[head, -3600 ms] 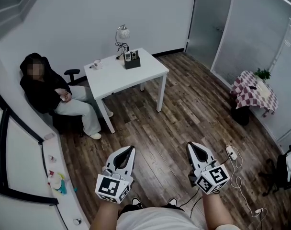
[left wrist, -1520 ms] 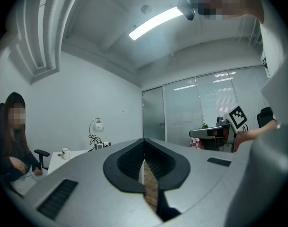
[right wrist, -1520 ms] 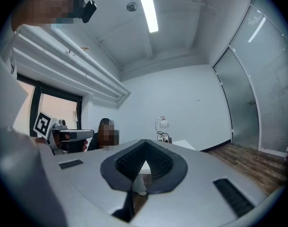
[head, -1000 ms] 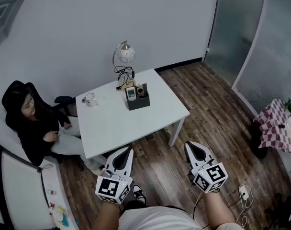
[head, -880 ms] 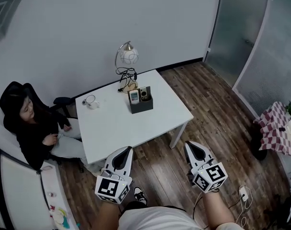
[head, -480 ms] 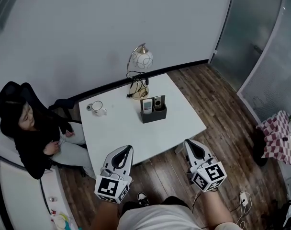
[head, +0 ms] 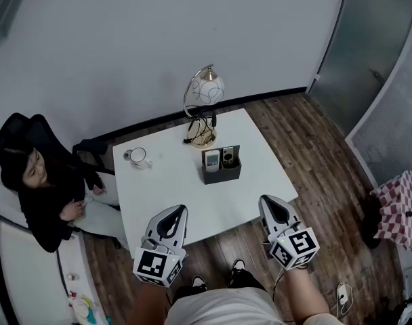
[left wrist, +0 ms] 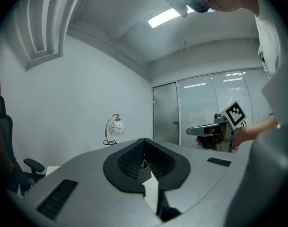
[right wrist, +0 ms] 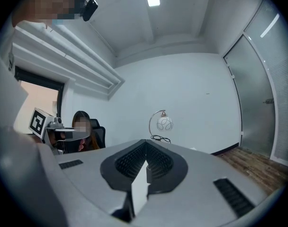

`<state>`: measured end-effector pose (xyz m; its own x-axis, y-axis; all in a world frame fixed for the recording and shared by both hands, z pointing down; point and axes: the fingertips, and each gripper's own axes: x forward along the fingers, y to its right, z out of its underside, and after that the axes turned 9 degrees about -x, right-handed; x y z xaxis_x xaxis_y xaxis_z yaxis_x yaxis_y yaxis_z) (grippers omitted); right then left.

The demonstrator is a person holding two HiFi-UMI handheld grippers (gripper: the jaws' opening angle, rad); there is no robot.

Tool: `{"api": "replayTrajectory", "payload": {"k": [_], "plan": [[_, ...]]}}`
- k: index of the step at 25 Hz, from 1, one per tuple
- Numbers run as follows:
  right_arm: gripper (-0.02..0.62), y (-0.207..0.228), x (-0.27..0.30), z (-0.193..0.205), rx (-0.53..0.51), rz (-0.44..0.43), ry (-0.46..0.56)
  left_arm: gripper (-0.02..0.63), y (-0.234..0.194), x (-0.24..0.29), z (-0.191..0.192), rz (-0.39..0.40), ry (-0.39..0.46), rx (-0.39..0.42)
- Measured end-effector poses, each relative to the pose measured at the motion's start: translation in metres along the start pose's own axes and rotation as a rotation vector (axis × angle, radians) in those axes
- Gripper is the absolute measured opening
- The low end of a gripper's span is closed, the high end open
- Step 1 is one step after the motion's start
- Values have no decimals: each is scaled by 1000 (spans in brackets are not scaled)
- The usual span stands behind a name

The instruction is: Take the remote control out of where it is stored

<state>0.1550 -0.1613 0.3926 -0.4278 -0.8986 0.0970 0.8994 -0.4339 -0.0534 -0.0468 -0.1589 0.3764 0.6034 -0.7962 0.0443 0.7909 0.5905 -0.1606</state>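
Standing at the near edge of a white table [head: 169,188], with the left claw [head: 180,210] at 7 o'clock of the holder and the right claw [head: 266,200] at 5 o'clock, both well short of it. Carrying nothing in either: jaws pressed together on the left, likewise on the right, pads meeting with no gap and nothing between.

Stored upright in a dark open-topped holder [head: 221,173] near the table's middle: a pale-faced remote control [head: 211,159] on the 9 o'clock side, with a darker handset [head: 228,157] just beside it at 3 o'clock. Cannot tell whether a divider separates them. Beyond the holder at 12 o'clock, a globe lamp [head: 207,89] with its cord coiled at the base. At 10 o'clock, a small cup [head: 137,156]. Off the table at 9 o'clock, a seated person [head: 40,181].

Judged to be light, rigid plastic, smooth on the faces and so apt to slip. Not fragile, but probably loose in a holder itself light enough to lift or tip along with it. Best taken by the exposed top end, pinched across the flat front and back or the narrow sides, clear of the neighbour, then drawn straight up. Worth opening one claw first, and perhaps steadying the holder's rim with the other.
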Motion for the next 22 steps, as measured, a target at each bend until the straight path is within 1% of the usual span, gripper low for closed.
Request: {"api": "replayTrajectory", "payload": {"k": [4, 7, 9, 13, 17, 19, 22], "plan": [[11, 31, 12, 4, 17, -56, 12, 8, 8, 24, 0, -78, -7, 9], [11, 55, 18, 9, 10, -85, 2, 8, 11, 40, 1, -134, 4, -14], [11, 67, 21, 15, 12, -94, -9, 8, 14, 47, 4, -155, -1, -21], [12, 74, 30, 25, 34, -92, -26, 8, 18, 55, 9, -152, -15, -14], [19, 66, 53, 30, 22, -73, -41, 8, 11, 58, 8, -135, -15, -14], [75, 63, 67, 35, 15, -57, -62, 8, 7, 58, 9, -121, -20, -17], [104, 61, 95, 45, -3, -18, -107, 8, -2, 56, 12, -111, -31, -25]]}}
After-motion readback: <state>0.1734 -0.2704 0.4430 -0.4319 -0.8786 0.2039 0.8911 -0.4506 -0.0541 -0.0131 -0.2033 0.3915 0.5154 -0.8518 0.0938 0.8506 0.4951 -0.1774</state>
